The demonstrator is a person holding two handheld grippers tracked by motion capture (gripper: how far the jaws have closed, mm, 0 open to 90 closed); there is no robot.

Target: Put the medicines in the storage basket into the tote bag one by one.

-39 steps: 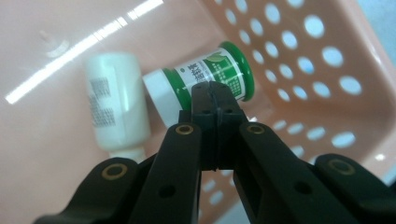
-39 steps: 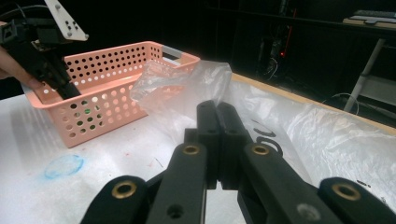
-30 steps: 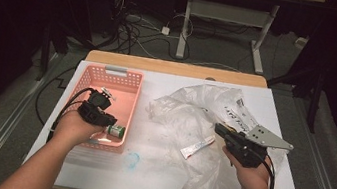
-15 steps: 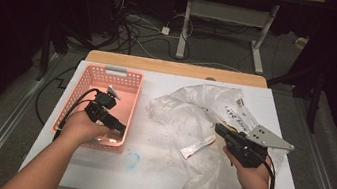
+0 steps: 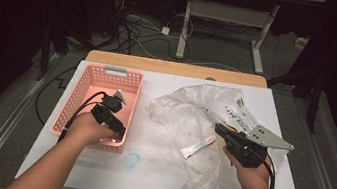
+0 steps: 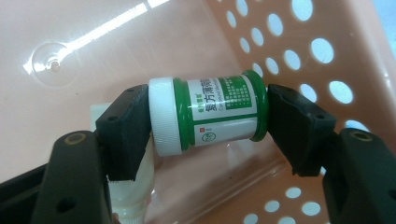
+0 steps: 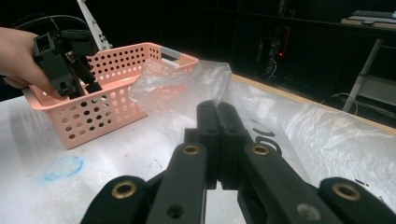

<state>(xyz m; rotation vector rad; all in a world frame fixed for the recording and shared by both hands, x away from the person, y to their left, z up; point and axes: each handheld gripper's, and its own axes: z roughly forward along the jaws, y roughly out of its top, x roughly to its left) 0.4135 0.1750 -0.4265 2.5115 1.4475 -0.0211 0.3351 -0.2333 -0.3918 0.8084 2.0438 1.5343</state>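
Nearest to us in the left gripper view, our left gripper (image 6: pixel 208 116) has its two black jaws on either side of a small green jar with a white screw cap and a green-and-white printed label (image 6: pixel 210 116), which lies on its side between them, cap toward one pad and base toward the other. The jaws have just been opening, and both pads look flush against the jar's ends, though we cannot tell for sure whether they press on it or merely touch. Under the jar a white plastic bottle (image 6: pixel 133 186) lies partly hidden on the floor of the pink perforated plastic basket (image 6: pixel 299 28). In the high view that basket (image 5: pixel 88 82) sits on the left part of the white table (image 5: pixel 154 173), with our left gripper (image 5: pixel 118 130) reaching down into its near right corner. Our right gripper (image 5: pixel 219 128) rests over a crumpled clear plastic bag (image 5: pixel 189 113) well to the right, its jaws pressed together with nothing between them. Just beside it a small white sachet (image 5: pixel 197 146) lies on the bag. Farther off, a blue smudge (image 5: pixel 132 160) marks the table.
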